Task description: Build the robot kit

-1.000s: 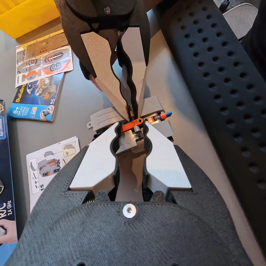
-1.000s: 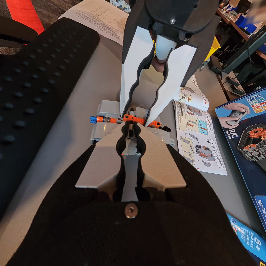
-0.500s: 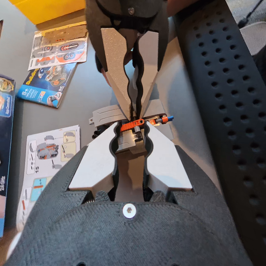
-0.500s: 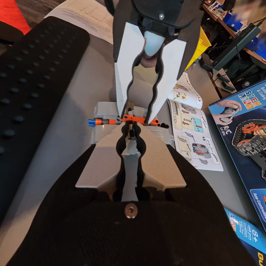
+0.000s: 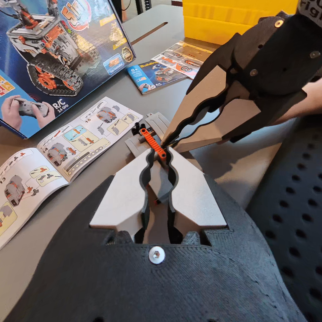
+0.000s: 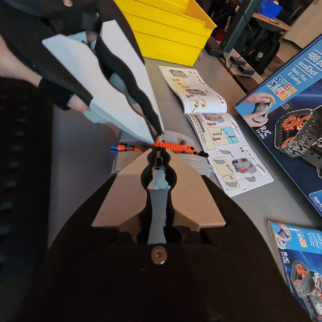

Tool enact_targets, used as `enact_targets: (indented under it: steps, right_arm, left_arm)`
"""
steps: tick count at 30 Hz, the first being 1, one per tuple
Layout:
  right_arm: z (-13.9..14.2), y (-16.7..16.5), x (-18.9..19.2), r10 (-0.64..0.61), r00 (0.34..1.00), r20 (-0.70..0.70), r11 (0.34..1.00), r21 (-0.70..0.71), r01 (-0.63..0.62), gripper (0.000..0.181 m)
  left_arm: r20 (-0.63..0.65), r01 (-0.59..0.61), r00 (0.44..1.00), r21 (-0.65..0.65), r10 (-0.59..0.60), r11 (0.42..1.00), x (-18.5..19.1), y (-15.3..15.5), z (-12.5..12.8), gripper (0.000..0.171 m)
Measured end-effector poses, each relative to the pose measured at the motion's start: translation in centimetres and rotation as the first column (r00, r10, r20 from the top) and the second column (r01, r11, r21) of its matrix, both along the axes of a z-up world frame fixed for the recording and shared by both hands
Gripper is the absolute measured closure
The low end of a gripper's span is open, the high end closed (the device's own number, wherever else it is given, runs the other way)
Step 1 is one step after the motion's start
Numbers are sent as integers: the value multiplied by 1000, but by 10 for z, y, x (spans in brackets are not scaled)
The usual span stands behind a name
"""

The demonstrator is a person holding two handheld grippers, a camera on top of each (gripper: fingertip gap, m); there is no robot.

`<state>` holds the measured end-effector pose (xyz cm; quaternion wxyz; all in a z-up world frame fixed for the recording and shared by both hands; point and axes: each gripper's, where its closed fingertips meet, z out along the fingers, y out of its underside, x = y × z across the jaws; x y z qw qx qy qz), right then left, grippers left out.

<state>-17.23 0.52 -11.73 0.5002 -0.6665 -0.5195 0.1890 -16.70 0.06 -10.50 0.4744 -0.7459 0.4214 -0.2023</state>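
Grey counter (image 5: 162, 102), booklet (image 5: 73, 142) left: both grippers, left (image 5: 160, 151) and right (image 6: 158, 150), pinch narrowly on the grey model (image 6: 190, 157) near the counter's edge.

Each tool (image 5: 159, 153) has a black textured body, grey fingers (image 5: 122, 195), silver screw.

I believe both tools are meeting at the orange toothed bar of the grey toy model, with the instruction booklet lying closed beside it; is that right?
Nearly. The instruction booklet lies open, not closed, as the left wrist view shows. The rest holds: the left tool and the right tool both meet at the orange toothed bar of the grey toy model.
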Motion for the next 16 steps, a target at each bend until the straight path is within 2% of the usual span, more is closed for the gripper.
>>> enact_targets:
  steps: [4,7,10,11,13,14,15,16]
  right_arm:
    - [0,2,-4,-39,999,-3,999,0,39,176]
    - [0,2,-6,-55,998,-4,998,10,55,176]
    - [-1,3,-5,-59,997,44,997,52,57,176]
    - [-1,3,-5,-61,997,52,997,54,58,176]
    - [-1,3,-4,-64,996,62,997,45,61,176]
    - [-2,3,-4,-67,995,69,997,45,64,176]
    - [-2,3,-3,-66,995,79,997,55,62,176]
    - [-2,0,-3,-50,995,87,997,63,45,176]
  left_arm:
    - [-88,-84,992,116,94,990,-7,7,-7,155]
    - [-68,-134,987,124,143,983,-8,9,-7,158]
    - [-47,-181,981,141,189,973,-13,16,-5,142]
    - [-32,-182,982,126,188,975,-11,16,-6,141]
    - [-18,-146,989,109,149,983,-4,13,-8,160]
    - [-29,-142,989,135,147,981,-3,12,-9,164]
    - [-59,-189,977,180,203,965,-9,18,-9,164]
    - [-82,-252,958,211,274,944,-18,24,-9,171]
